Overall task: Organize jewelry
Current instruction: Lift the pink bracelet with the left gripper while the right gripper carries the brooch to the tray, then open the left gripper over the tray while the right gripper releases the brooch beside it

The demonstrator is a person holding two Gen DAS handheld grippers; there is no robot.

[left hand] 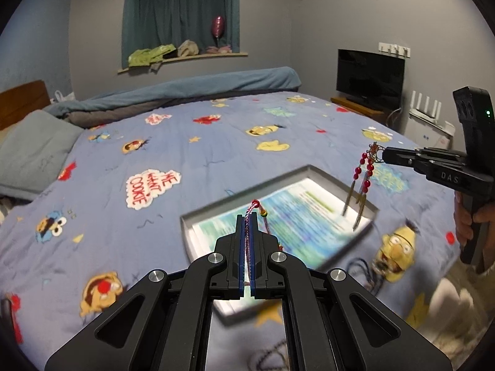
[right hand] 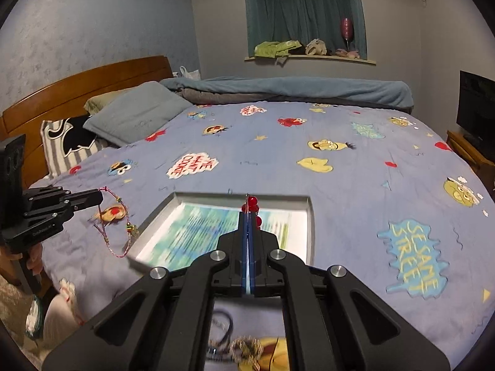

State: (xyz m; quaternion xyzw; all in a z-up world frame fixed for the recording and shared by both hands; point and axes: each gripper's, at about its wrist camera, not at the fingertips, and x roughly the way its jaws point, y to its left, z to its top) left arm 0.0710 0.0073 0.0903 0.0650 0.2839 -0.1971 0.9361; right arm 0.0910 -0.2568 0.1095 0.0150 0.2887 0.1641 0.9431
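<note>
My left gripper [left hand: 246,216] is shut on a pink braided cord bracelet [left hand: 247,232] with small coloured beads; from the right wrist view the bracelet [right hand: 116,232] hangs as a loop below that gripper [right hand: 100,198]. My right gripper [right hand: 248,213] is shut on a red-bead pendant [right hand: 252,202] with gold tassels; in the left wrist view the pendant [left hand: 363,176] dangles from the right gripper [left hand: 383,154] above the tray. Both are lifted over a shallow white tray [left hand: 247,193] [right hand: 309,225] lined with a blue-green printed sheet, lying on the bed.
The bed has a blue cartoon-print cover [left hand: 185,142]. More jewelry, dark cords [right hand: 225,327] and a glittery piece [right hand: 247,346], lies on the cover near me. Pillows [right hand: 136,114] and a wooden headboard [right hand: 86,83] are at the left. A TV [left hand: 369,77] stands at the right.
</note>
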